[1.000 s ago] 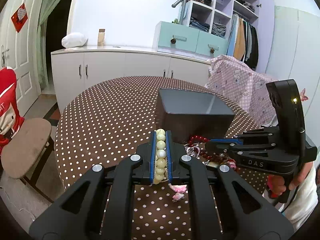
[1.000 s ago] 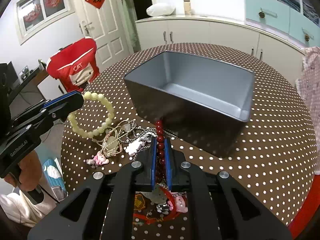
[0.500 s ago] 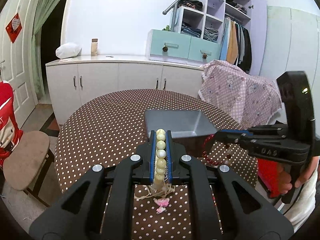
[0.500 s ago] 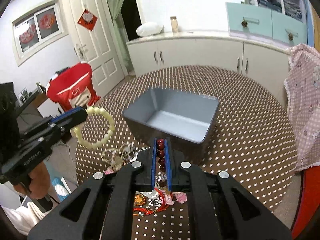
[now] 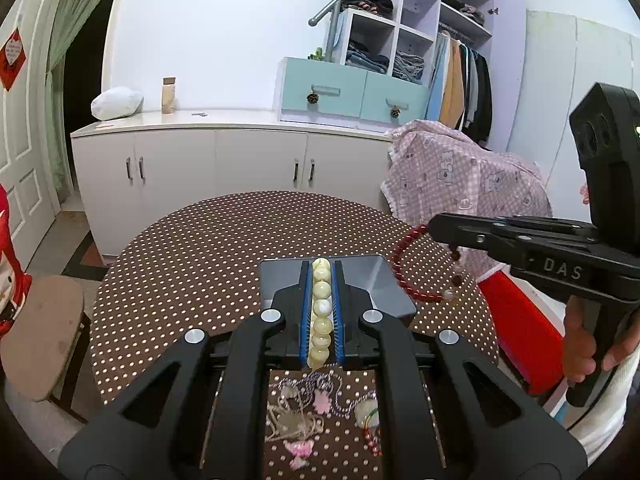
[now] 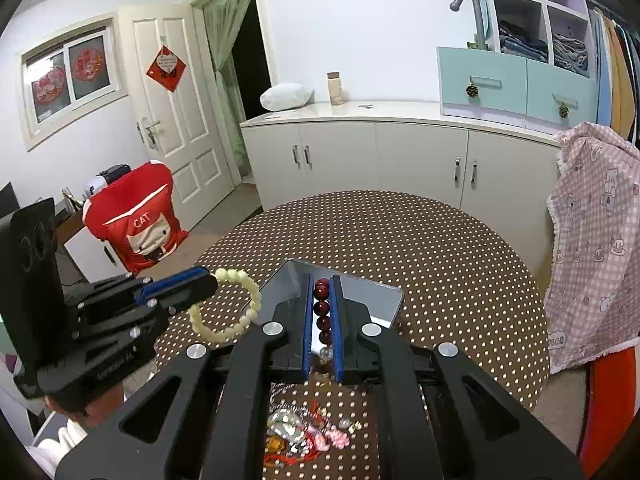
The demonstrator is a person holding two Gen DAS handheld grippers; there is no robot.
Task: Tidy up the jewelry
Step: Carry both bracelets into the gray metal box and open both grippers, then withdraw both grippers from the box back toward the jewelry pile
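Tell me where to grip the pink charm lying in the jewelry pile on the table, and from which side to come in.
Grip the pink charm across its narrow middle, coming straight down from above. It lies flat on the table at the near edge of the pile, apart from the chains, so a top approach probably avoids snagging them. Both grippers are full: the left gripper clamps the cream bracelet, the right gripper the red bracelet.

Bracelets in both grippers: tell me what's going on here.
A person is sorting jewelry with two handheld grippers. The left gripper is shut on a cream bead bracelet, and the right gripper is shut on a dark red bead bracelet. Both are held up above the polka-dot table, near the open grey box. Neither bracelet is in the box yet. A tangle of necklaces and charms lies on the table in front of the box.
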